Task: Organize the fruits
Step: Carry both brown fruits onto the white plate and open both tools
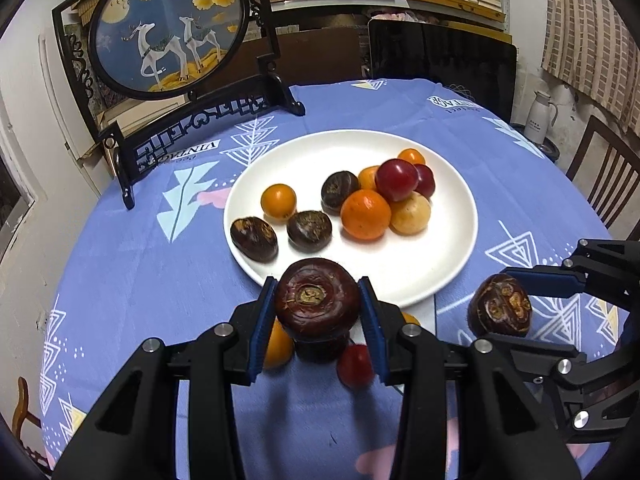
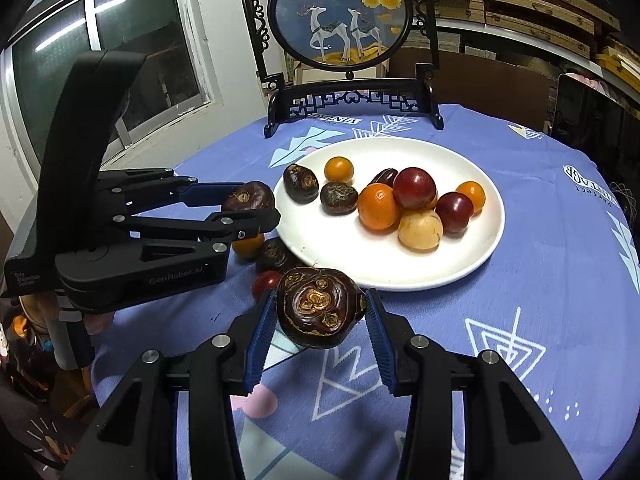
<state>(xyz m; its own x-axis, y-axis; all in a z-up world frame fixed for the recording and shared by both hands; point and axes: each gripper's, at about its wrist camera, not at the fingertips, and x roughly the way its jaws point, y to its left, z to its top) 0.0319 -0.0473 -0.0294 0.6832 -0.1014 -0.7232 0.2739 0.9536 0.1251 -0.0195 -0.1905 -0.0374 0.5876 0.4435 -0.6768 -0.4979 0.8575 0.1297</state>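
A white plate on the blue tablecloth holds several fruits: oranges, red plums, a yellow fruit and dark water chestnuts. My left gripper is shut on a dark water chestnut held just above the plate's near rim. My right gripper is shut on another water chestnut, held above the cloth near the plate's front edge. Under the left gripper an orange fruit, a dark water chestnut and a red fruit lie on the cloth.
A black-framed round deer screen stands at the table's far side. A dark chair back is behind the table, a wooden chair and a white kettle to the right.
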